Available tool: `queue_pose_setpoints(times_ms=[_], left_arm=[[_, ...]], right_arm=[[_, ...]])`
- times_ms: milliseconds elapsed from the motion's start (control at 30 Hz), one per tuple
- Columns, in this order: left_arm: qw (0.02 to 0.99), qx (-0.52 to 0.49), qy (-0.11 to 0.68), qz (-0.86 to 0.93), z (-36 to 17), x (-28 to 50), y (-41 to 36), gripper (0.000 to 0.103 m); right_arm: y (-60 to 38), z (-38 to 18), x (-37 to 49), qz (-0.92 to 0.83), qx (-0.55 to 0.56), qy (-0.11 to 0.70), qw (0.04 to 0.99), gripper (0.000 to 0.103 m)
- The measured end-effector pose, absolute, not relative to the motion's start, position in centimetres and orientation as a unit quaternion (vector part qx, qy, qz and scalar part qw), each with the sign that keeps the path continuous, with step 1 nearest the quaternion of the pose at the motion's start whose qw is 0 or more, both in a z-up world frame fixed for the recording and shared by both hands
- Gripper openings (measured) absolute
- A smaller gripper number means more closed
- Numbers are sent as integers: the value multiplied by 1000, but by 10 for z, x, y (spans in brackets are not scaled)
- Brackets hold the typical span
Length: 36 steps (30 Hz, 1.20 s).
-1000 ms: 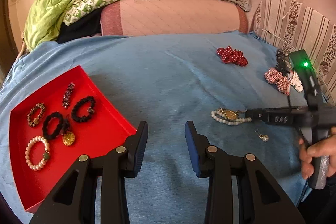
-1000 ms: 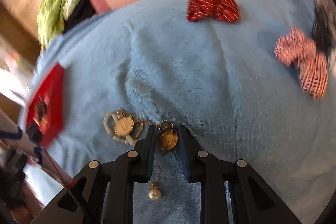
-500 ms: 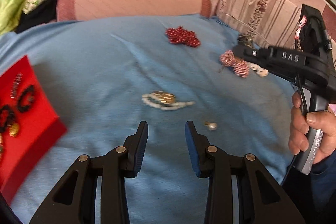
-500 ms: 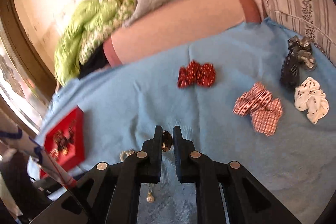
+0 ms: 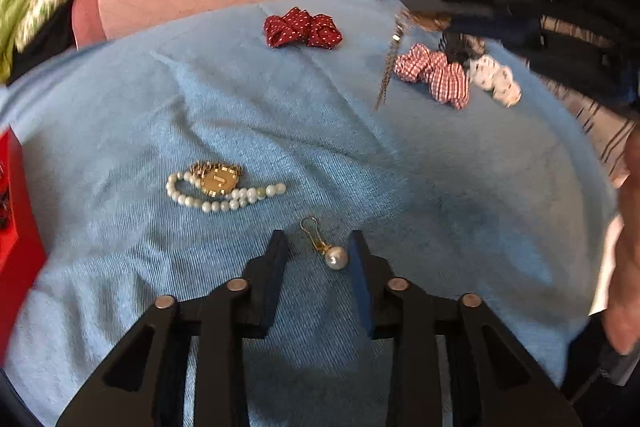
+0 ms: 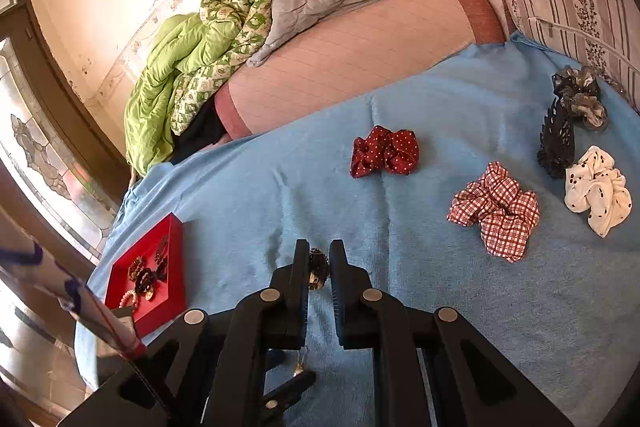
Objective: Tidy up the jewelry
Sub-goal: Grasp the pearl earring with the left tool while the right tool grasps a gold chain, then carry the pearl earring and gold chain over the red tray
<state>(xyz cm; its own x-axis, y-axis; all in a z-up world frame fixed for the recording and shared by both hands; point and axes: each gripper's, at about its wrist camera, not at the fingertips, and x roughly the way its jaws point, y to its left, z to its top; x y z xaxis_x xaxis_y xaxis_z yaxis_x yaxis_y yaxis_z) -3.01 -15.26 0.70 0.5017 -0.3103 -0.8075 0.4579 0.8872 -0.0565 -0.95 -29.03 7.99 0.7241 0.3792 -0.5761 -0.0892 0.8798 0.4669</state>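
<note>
A pearl drop earring (image 5: 335, 257) with a gold hook lies on the blue blanket (image 5: 440, 187) between the jaws of my left gripper (image 5: 318, 247). The jaws are closing and neither pad presses on it. Just beyond lies a pearl bracelet (image 5: 224, 201) with a gold pendant on it. My right gripper (image 6: 320, 259) is shut on a gold pendant (image 6: 319, 269) and holds it clear of the blanket. In the left wrist view the right gripper (image 5: 424, 15) hangs at upper right with the pendant's chain (image 5: 390, 67) dangling. The red tray (image 6: 172, 267) holds several bracelets at the left.
A red polka-dot scrunchie (image 6: 384, 151), a red checked one (image 6: 496, 211), a white one (image 6: 596, 187), a grey one (image 6: 580, 95) and a black hair claw (image 6: 556, 143) lie toward the right. Pillows and a green quilt (image 6: 168, 95) are piled behind. A person's hand (image 5: 628, 247) is at the right edge.
My left gripper swung right from beside the tray and dropped around the pearl earring, its jaws narrowing. The right gripper closed on the gold pendant and lifted it off the blanket.
</note>
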Motion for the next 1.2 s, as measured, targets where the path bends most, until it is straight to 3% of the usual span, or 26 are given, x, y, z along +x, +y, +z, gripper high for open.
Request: queue_pose_setpoints(times_ms=[33,67,633,1200], left_arm=[[868,91,439,-213,6,-32,-154,13],[870,94,436,-210,6,-32,-153,12],[905,54,383,-178,71,-38,-58,11],[921,18,365,-138,81,-25,-10,11]], right_arm=[[-291,80,-10,129,209,348,905,11],[-291,80,-9,129,209,348,905,11],[-251,90,-15,185,183,340,904,11],[-197,88,-13,223,145,342,901,11]])
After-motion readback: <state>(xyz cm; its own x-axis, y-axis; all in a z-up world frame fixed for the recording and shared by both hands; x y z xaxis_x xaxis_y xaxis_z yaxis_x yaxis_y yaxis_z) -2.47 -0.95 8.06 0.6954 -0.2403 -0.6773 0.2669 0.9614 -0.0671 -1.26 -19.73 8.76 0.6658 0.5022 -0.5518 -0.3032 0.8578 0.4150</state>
